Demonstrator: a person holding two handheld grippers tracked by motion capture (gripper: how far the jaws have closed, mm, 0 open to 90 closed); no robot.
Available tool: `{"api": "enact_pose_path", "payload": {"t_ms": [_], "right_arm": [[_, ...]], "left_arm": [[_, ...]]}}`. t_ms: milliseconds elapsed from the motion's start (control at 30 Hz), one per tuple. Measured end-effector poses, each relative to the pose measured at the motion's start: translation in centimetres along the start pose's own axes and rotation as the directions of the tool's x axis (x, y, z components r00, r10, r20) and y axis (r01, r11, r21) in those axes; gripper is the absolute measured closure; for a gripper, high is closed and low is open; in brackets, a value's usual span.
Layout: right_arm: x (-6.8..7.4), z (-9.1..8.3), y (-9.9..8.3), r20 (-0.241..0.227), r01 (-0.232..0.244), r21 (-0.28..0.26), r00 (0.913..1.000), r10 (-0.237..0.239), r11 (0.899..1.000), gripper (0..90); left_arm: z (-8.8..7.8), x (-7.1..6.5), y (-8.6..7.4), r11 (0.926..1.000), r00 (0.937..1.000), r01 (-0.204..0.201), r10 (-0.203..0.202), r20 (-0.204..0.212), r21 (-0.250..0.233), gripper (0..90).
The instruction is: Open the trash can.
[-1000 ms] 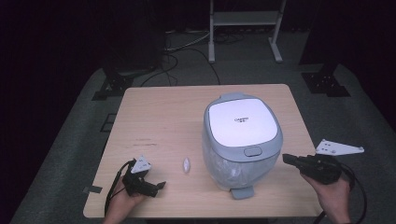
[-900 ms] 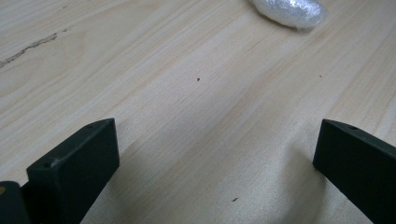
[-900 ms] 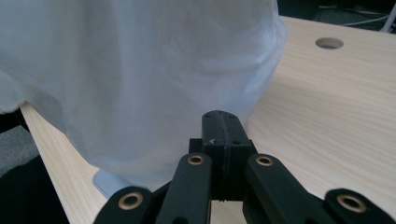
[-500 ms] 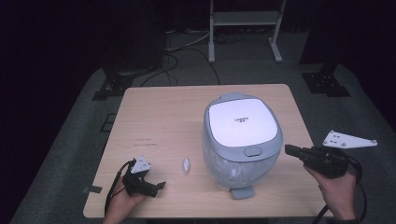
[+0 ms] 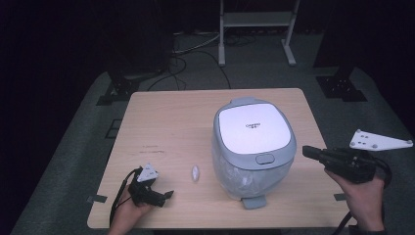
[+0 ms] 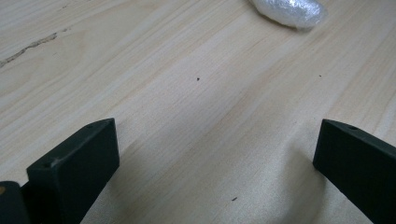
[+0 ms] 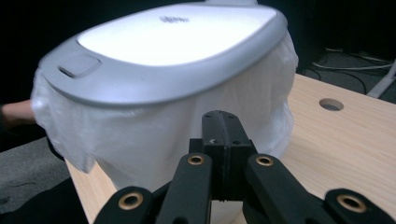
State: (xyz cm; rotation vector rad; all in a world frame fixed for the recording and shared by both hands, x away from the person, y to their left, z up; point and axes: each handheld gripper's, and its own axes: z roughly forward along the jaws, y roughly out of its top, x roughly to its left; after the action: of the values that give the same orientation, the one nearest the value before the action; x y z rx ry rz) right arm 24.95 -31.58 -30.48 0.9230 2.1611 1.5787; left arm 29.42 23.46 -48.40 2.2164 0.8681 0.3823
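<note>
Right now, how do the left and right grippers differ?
The left gripper rests low on the table with jaws wide apart; the right gripper is held up past the table's right edge, jaws shut. The left points toward a small plastic-wrapped lump; the right points at the bin. Both are black, hand-held and grip nothing.

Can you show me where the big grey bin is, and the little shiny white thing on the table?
grey bin (image 5: 254, 128): high view, on its white lid panel.
little shiny white thing (image 5: 195, 173): high view, on its middle, lying on the table left of the bin.
</note>
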Motion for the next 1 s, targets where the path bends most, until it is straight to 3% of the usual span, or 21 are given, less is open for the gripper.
{"api": "enact_pose_path", "payload": {"t_ms": [367,433,700,1000], "right_arm": [[1.3,-0.7,2.5,-0.078,0.017,-0.048,0.9968,-0.021,0.999,90.0],[1.7,-0.5,2.9,-0.113,0.023,-0.060,0.9932,-0.030,0.998,90.0],[2.7,0.2,3.7,-0.158,0.036,-0.061,0.9864,-0.045,0.997,90.0],[4.1,1.4,4.5,-0.223,0.053,-0.051,0.9728,-0.064,0.997,90.0]], "left_arm": [[0.0,0.0,0.0,1.0000,1.0000,0.003,-0.003,-0.003,-0.001,0.0],[0.0,0.0,0.0,1.0000,1.0000,0.002,-0.002,-0.003,0.000,0.0],[0.0,-0.1,0.0,1.0000,1.0000,0.005,-0.005,-0.006,0.000,0.0],[0.0,-0.1,0.0,1.0000,1.0000,0.006,-0.006,-0.007,0.000,0.0]]}}
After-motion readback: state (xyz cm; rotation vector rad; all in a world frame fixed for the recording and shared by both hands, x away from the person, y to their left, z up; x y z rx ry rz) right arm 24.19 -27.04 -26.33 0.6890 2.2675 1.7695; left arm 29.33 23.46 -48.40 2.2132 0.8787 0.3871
